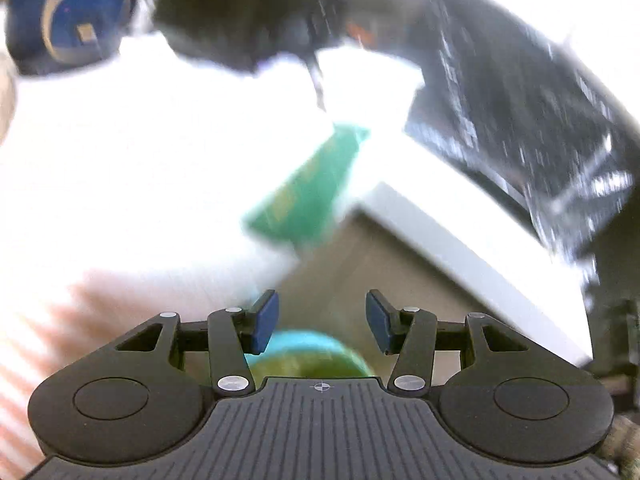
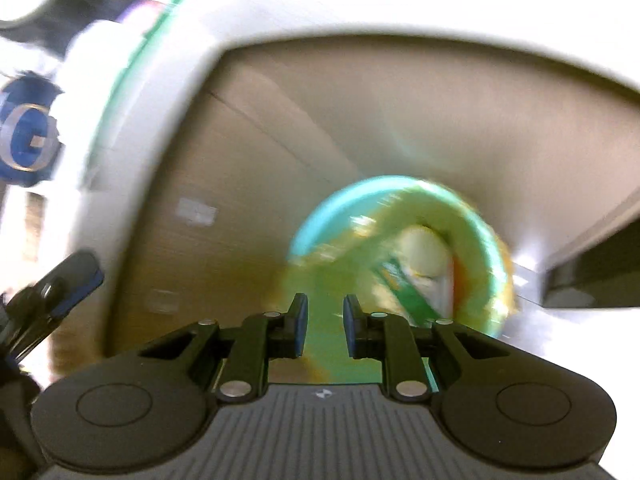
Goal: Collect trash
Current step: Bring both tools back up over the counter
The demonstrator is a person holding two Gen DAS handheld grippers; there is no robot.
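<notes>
the right gripper (image 2: pixel 325 330) hangs over the bin (image 2: pixel 316 216), jaws narrow with nothing pinched; trash (image 2: pixel 416 276) already lies inside at 1 o'clock of it. the left gripper (image 1: pixel 322 320) stands wide and empty; a green packet (image 1: pixel 308 196) lies on the white counter (image 1: pixel 120 160) at 12 o'clock. likely step: between drops. next calls for reaching that packet squarely.

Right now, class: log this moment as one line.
left gripper: open, empty | right gripper: narrow gap, empty | bin: below, trash inside
</notes>
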